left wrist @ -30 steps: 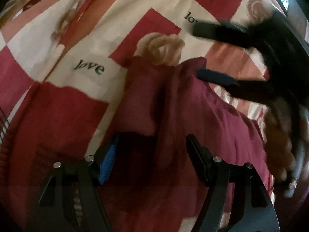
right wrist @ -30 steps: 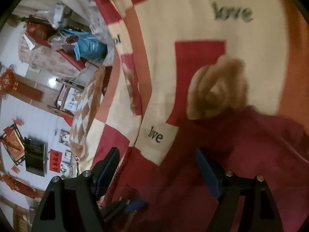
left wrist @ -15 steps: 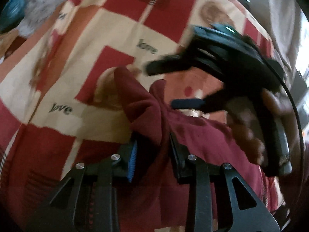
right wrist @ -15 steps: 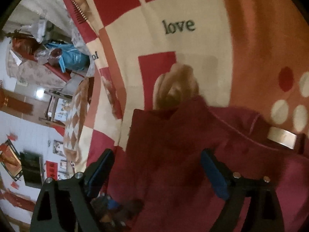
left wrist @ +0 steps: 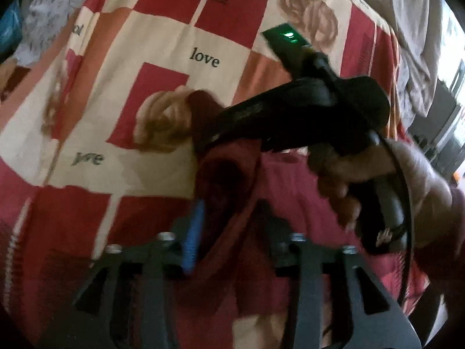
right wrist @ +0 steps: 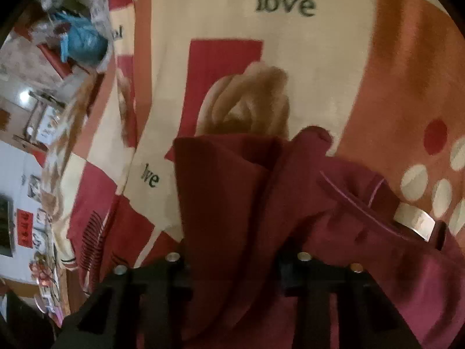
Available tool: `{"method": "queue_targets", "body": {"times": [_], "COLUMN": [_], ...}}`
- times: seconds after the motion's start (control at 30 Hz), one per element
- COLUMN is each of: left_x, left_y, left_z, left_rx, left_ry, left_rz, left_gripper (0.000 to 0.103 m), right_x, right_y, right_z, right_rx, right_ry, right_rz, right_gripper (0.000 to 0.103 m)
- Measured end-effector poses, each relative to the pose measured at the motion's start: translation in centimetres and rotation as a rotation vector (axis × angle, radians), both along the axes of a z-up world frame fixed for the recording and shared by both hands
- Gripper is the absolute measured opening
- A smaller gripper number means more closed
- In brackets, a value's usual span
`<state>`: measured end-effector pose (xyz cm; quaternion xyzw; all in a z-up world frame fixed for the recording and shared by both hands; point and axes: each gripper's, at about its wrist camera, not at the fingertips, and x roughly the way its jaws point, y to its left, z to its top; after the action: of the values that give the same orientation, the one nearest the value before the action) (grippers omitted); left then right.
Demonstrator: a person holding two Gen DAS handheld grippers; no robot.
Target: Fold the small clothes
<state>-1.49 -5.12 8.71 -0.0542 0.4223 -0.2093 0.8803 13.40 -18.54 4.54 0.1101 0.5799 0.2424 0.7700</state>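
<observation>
- Right hand-held gripper (right wrist: pixel 232 258) was spread over the flat cloth half a second earlier; it was now closing on a bunched fold of the maroon garment (right wrist: pixel 238 192), cloth filling the gap between its jaws. Looked clamped on it.
- Left hand-held gripper (left wrist: pixel 229 232) had pinched the same fold half a second earlier; its jaws were now opening, cloth between them but slack. Looked like a handover from left to right.
- In the left wrist view the right hand-held gripper (left wrist: pixel 203 142), held by the person's hand (left wrist: pixel 377 174), reached into the raised ridge of cloth just ahead of the left jaws.
- Garment lay on the patterned bed blanket (right wrist: pixel 290 43), one edge pulled up into a peak, neck label (right wrist: pixel 415 224) showing at right.
- Judgement: fold was mid-way; right side carried the edge next, left needed a fresh grip.
</observation>
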Motion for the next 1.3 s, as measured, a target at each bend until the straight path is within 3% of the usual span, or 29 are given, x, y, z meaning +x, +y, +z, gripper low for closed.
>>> {"method": "queue_targets", "body": {"times": [0.03, 0.07, 0.3, 0.37, 0.4, 0.43, 0.53, 0.8, 0.93, 1.17, 1.3], "left_x": [-0.6, -1.2, -1.1, -0.8, -0.8, -0.7, -1.5, -4.0, -6.0, -8.8, -9.1], "left_y": [0.1, 0.3, 0.3, 0.1, 0.0, -0.2, -1.2, -6.6, -11.8, -19.6, -22.9], "left_z": [0.2, 0.2, -1.8, -1.7, -1.4, -1.1, 0.6, 4.5, 5.5, 2.5, -0.3], "left_rx": [0.026, 0.037, 0.100, 0.075, 0.046, 0.027, -0.030, -0.102, -0.088, -0.028, 0.020], "left_ry": [-0.014, -0.028, 0.029, 0.015, 0.003, 0.004, -0.032, -0.053, -0.065, 0.001, 0.064], "left_rz": [-0.009, -0.011, 0.030, 0.026, 0.019, 0.009, -0.038, -0.169, -0.267, -0.384, -0.420], "left_gripper": [0.073, 0.076, 0.076, 0.069, 0.043, 0.027, 0.015, 0.014, 0.014, 0.014, 0.014], "right_x": [-0.2, -0.3, -0.5, -0.7, -0.9, -1.0, -2.2, -6.8, -9.5, -14.1, -14.9], "right_y": [-0.5, -1.0, -3.4, -3.7, -3.7, -3.6, -4.7, -11.5, -16.0, -24.8, -27.2], "right_z": [0.1, 0.2, 0.7, 0.7, 0.8, 0.9, 2.1, 7.6, 9.0, 5.6, 1.7], "right_rx": [0.020, 0.040, 0.124, 0.128, 0.131, 0.133, 0.128, 0.137, 0.122, 0.140, 0.067], "right_ry": [-0.005, -0.007, -0.015, -0.020, -0.023, -0.027, -0.076, -0.191, -0.222, -0.161, -0.099], "right_rz": [-0.008, -0.012, -0.059, -0.067, -0.072, -0.077, -0.085, -0.120, -0.166, -0.328, -0.417], "right_gripper": [0.032, 0.032, 0.032, 0.032, 0.031, 0.029, 0.024, 0.023, 0.023, 0.022, 0.022]}}
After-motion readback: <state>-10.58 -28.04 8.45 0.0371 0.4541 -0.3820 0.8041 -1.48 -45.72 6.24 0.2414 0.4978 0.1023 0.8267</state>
